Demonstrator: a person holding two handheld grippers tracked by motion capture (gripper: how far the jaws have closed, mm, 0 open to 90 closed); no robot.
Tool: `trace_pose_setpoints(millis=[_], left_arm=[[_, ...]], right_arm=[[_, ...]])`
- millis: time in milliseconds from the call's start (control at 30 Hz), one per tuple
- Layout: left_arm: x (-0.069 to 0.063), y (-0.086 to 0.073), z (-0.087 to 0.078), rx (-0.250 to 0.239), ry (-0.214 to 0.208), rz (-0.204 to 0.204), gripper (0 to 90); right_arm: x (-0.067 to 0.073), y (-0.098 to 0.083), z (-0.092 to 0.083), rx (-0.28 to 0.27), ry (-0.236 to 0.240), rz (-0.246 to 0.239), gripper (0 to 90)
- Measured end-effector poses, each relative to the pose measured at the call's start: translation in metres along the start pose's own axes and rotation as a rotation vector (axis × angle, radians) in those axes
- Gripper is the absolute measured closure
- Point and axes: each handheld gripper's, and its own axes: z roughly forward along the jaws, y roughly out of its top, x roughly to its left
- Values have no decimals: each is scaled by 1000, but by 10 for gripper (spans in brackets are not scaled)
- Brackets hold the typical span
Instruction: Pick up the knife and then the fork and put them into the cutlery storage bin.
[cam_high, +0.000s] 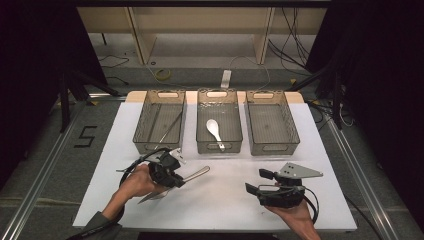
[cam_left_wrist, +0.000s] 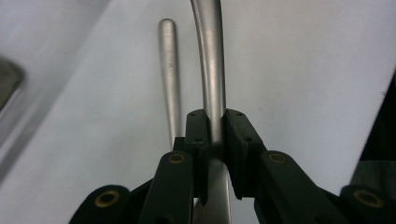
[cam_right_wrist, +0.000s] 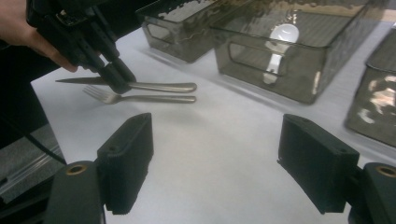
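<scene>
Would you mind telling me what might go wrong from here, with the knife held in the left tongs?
1. The left tongs pinch the knife on its narrow, smooth handle, so it could swivel or slip once carried.
2. The fork lies right beside the knife, and the tongs could nudge it.
3. The bins have tall walls; the long knife could catch the rim of the left bin on the way in.

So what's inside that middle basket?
A white spoon lies in the middle basket, bowl toward the far end. In the right gripper view, the basket's tinted front wall blurs the handle's tip.
</scene>
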Motion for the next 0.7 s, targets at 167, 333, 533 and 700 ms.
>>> trace_pose_setpoints(millis=[167,333,533,700], left_arm=[[-9,3,3,15,-32,22,794],[-17,7,2,9,-61,40,794],[-24,11,2,4,-84,40,794],[-28,14,2,8,-86,52,794]], right_arm=[[11,2,10,29,25,-53,273],[22,4,23,56,56,-97,275],[35,7,37,89,79,-148,278],[44,7,47,109,99,-184,278]])
